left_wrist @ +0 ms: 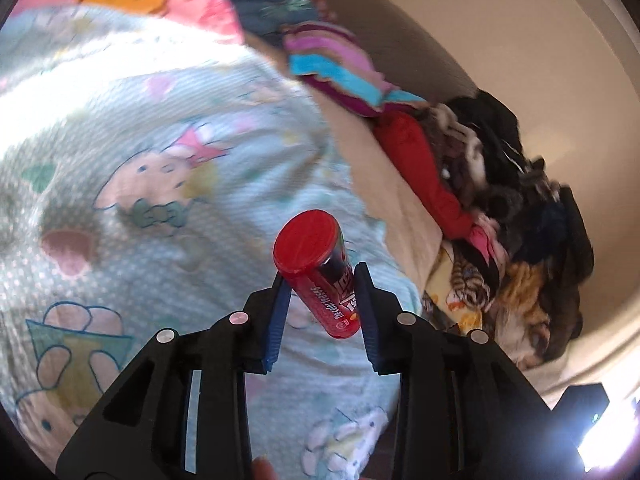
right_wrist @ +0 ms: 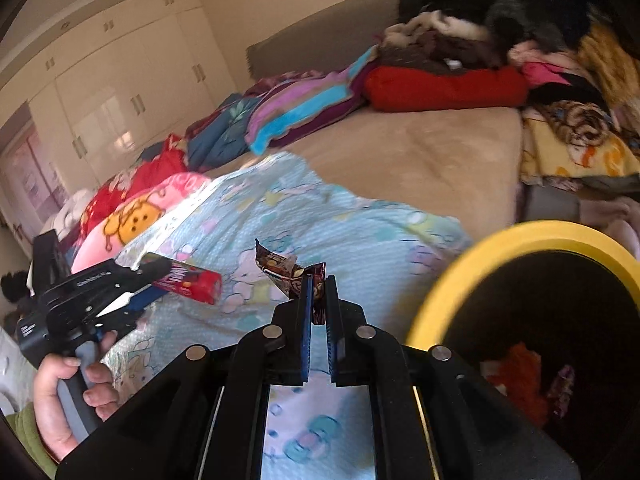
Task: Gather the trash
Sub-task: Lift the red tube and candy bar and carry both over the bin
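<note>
Trash is already in both your tools: the left gripper [left_wrist: 322, 284] is clamped across the red tube [left_wrist: 320, 270], a stiff, smooth cylinder likely to slide unless you hold it mid-body. The right gripper [right_wrist: 319, 284] pinches a crinkled wrapper [right_wrist: 286, 270], light and floppy, above the blanket [right_wrist: 360, 220]. The yellow-rimmed bin [right_wrist: 460, 276] sits just to its right.

Bin [right_wrist: 460, 280] interior mostly dark, cropped
</note>
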Demonstrator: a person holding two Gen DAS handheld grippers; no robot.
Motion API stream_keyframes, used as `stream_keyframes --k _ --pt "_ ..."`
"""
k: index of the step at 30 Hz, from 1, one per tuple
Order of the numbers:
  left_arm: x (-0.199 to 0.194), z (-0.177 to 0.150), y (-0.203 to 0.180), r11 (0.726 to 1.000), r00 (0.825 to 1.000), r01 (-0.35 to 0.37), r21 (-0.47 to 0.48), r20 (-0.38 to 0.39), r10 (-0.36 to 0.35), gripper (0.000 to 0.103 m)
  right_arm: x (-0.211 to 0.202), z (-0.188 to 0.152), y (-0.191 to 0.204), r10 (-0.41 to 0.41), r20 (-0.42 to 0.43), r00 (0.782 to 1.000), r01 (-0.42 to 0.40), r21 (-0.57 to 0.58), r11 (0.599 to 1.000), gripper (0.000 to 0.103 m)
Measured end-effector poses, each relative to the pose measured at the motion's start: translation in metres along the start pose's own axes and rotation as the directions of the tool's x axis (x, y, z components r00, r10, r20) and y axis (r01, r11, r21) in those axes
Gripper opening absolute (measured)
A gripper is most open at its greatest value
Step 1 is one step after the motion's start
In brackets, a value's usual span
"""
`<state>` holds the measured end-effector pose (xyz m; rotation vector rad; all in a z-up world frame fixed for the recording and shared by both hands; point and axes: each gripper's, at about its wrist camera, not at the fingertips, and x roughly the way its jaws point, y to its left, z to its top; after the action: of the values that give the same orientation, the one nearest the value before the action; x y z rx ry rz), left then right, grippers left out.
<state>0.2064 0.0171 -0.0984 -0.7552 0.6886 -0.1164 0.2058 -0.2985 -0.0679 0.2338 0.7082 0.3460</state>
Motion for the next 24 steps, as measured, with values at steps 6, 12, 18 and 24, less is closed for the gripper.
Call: stream_keyframes --k 6,12,18,24 --pt "-0.007 -0.012 -0.047 0.989 1.000 0.020 0.146 0.014 -0.022 0.024 -0.037 -0.002 -0.031 -0.043 0.045 0.998 0.040 0.061 0.997 0.007" --pt "-0.011 -0.027 -0.084 0.971 0.999 0.053 0.235 -0.001 -0.055 0.024 -0.071 -0.001 -0.057 -0.084 0.096 0.992 0.073 0.114 0.991 0.007" --pt "-0.017 -0.042 -0.113 0.947 0.996 0.086 0.308 -0.019 -0.084 0.024 -0.097 -0.005 -0.080 -0.121 0.121 0.985 0.101 0.159 0.982 0.007" --pt "-0.021 -0.057 -0.139 0.923 0.993 0.115 0.367 -0.037 -0.109 0.023 -0.115 -0.008 -0.098 -0.152 0.132 0.980 0.125 0.189 0.974 0.007"
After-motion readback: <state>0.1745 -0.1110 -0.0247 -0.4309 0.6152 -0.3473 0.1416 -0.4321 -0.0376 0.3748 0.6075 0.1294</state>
